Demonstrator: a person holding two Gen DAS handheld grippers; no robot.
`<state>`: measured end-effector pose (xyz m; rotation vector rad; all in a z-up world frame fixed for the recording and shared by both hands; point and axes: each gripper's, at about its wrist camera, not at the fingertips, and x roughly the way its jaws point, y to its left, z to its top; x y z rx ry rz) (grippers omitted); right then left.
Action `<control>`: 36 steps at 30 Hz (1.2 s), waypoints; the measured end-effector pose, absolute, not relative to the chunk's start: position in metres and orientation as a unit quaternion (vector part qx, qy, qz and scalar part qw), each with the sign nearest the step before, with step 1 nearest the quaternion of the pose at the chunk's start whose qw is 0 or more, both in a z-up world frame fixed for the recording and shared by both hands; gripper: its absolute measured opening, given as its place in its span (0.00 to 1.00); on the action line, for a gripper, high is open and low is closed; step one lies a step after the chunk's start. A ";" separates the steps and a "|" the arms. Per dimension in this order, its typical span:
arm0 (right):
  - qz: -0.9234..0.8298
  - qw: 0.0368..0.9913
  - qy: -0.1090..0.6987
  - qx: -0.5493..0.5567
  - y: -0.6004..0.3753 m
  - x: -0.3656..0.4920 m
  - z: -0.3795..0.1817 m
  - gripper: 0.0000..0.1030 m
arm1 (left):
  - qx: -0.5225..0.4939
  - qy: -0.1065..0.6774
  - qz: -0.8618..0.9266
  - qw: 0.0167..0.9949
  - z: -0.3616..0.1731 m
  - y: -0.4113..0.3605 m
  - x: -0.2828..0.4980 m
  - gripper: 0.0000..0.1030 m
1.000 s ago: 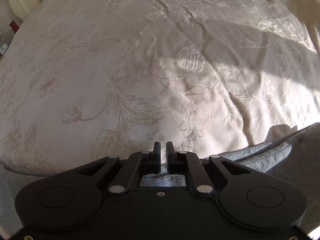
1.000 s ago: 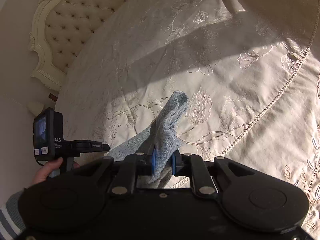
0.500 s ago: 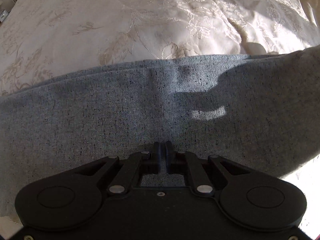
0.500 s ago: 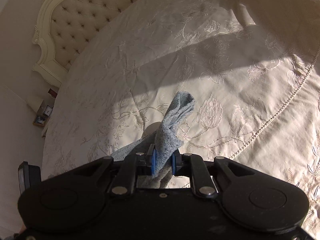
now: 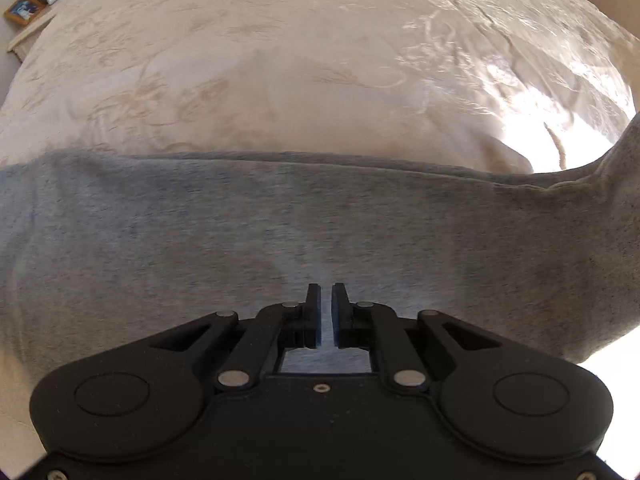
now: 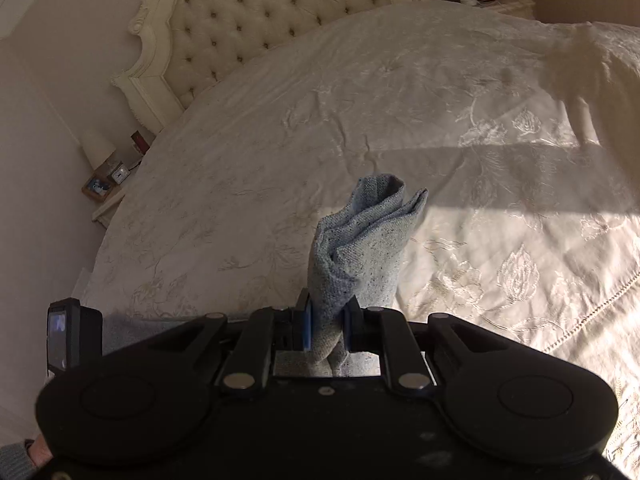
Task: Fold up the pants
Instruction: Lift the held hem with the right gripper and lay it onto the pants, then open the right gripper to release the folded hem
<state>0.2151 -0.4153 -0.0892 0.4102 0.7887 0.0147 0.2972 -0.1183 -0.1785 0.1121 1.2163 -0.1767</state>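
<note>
One pants [image 6: 356, 256] bunch between right tongs [image 6: 326, 326]

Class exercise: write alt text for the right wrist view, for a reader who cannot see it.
The right gripper is shut on a bunched end of the grey pants, which stands up above a cream embroidered bedspread. A tufted headboard stands behind.

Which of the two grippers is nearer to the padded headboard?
Cannot tell. The right gripper, shut on the grey pants, faces the headboard across the bed. The left gripper hovers over the pants, no headboard in view.
</note>
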 end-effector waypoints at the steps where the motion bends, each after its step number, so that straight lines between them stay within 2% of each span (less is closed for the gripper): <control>1: 0.022 0.906 0.379 0.186 -0.395 0.219 -0.084 0.15 | 0.053 0.571 -0.074 0.816 -0.179 -0.103 0.296 0.15; 6: 0.091 0.904 0.392 0.143 -0.293 0.234 -0.095 0.15 | 0.053 0.577 -0.043 0.814 -0.184 -0.033 0.289 0.15; 12: 0.124 0.882 0.449 0.067 -0.172 0.243 -0.178 0.15 | 0.059 0.589 -0.028 0.806 -0.193 0.024 0.285 0.15; 15: 0.113 0.874 0.472 0.011 -0.133 0.240 -0.210 0.23 | 0.060 0.585 -0.036 0.808 -0.192 0.036 0.286 0.15; 17: 0.101 0.879 0.466 -0.011 -0.122 0.235 -0.209 0.29 | 0.059 0.581 -0.045 0.810 -0.190 0.041 0.287 0.15; 20: 0.098 0.887 0.452 0.002 -0.123 0.227 -0.196 0.33 | 0.057 0.577 -0.064 0.812 -0.186 0.037 0.290 0.15; 27: 0.135 0.893 0.421 0.080 -0.144 0.217 -0.161 0.33 | 0.028 0.579 -0.103 0.808 -0.187 0.007 0.305 0.15; 33: 0.041 0.897 0.417 0.141 -0.208 0.214 -0.151 0.33 | 0.025 0.572 -0.129 0.810 -0.177 -0.036 0.310 0.15; 36: -0.009 0.894 0.426 0.136 -0.241 0.228 -0.156 0.34 | 0.029 0.570 -0.152 0.807 -0.176 -0.057 0.307 0.15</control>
